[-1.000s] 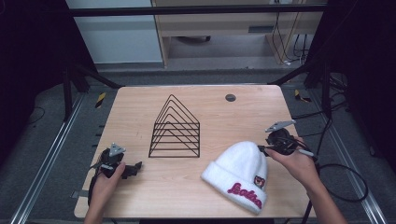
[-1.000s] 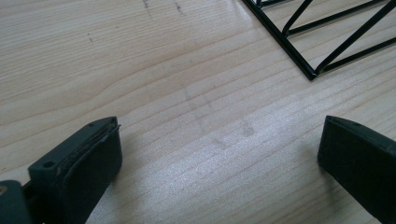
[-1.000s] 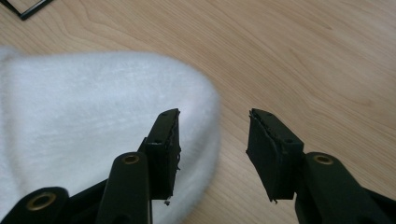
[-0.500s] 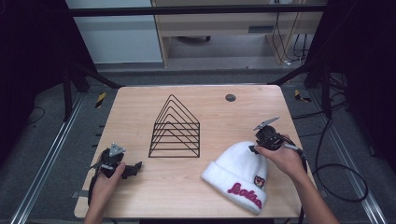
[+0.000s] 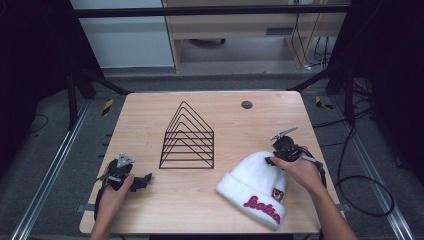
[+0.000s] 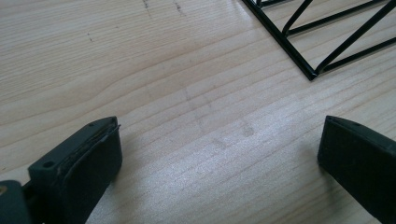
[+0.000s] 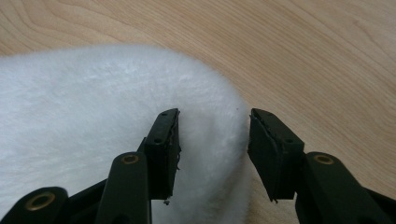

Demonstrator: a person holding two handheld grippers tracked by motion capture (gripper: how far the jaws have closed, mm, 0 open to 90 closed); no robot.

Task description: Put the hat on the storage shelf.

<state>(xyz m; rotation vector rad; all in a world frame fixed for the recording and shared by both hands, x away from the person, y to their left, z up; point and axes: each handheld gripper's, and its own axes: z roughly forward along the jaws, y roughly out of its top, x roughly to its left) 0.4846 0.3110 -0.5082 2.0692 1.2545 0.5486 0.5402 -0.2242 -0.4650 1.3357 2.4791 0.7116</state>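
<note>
I am watching the white beanie [image 5: 256, 186] lying flat on the bench [image 5: 150, 115] at its near right, its folded cuff with the red lettering turned toward the person and its rounded crown pointing away toward the middle. My right gripper [image 7: 214, 135] is sitting at that crown with its jaws parted around the fuzzy edge: one jaw is resting over the white fabric, the other is standing just past the edge above the bare wood, and neither is pinching the cloth. My left gripper [image 6: 219, 154] is resting at the near left of the bench, jaws spread wide over empty wood. The black wire rack [image 5: 188, 140] is standing in the middle, holding nothing.
</note>
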